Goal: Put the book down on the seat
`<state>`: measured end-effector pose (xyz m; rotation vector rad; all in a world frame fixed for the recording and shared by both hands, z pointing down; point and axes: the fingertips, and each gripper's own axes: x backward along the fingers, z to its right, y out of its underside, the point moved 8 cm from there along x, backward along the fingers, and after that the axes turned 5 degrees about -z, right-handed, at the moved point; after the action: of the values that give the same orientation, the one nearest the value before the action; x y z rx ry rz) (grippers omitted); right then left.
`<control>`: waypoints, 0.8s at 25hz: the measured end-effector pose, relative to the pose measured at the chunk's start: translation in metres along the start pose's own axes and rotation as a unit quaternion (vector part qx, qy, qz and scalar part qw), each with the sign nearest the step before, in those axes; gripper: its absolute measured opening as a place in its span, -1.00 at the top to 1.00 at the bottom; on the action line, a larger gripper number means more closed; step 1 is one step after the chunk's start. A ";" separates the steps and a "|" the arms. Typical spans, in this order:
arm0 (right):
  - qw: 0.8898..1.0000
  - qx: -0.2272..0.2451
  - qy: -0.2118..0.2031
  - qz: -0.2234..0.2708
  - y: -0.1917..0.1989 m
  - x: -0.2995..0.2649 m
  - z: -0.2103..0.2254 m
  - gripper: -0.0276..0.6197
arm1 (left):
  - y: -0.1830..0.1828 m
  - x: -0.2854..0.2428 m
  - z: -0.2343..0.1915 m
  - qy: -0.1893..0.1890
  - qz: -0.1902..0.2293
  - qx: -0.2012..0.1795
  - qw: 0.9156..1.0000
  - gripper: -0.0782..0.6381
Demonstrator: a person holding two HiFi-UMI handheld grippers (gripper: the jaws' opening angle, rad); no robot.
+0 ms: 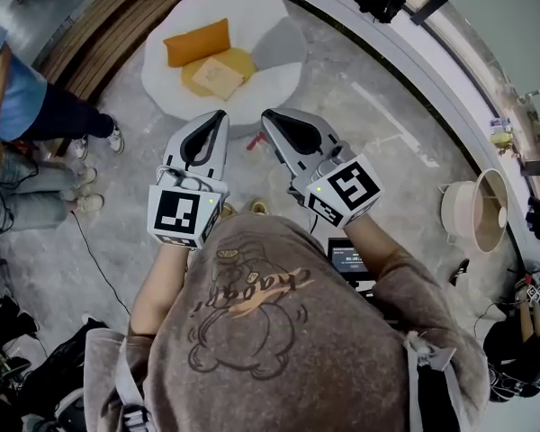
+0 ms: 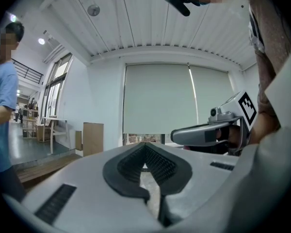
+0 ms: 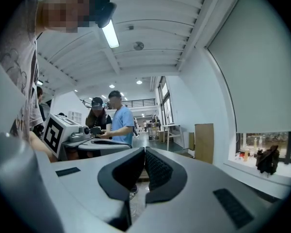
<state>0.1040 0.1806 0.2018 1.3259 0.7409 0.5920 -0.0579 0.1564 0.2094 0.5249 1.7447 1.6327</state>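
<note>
Holding nothing, the left gripper (image 1: 220,116) and right gripper (image 1: 267,116) are both pressed together.

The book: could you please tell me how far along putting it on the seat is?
Done: the book lies on the yellow pad of the white seat, by an orange cushion. In hand: nothing; left gripper and right gripper are shut and empty. Left: nothing visible.

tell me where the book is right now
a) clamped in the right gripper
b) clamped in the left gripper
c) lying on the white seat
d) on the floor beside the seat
c: the book lies flat on a yellow cushion on the white seat, while the left gripper and the right gripper are both shut with nothing between their jaws.
</note>
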 end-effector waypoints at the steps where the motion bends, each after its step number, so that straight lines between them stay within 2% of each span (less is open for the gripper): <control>1: 1.000 -0.001 -0.002 0.001 -0.001 -0.001 0.002 0.86 | -0.001 -0.002 0.000 0.000 0.000 -0.001 1.000 0.77; 20: 1.000 0.005 -0.012 0.002 -0.006 -0.012 0.010 0.86 | 0.005 -0.012 -0.004 0.014 0.004 -0.003 1.000 0.77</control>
<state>0.1040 0.1643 0.1984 1.3418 0.7232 0.5753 -0.0537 0.1460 0.2167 0.5091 1.7594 1.6568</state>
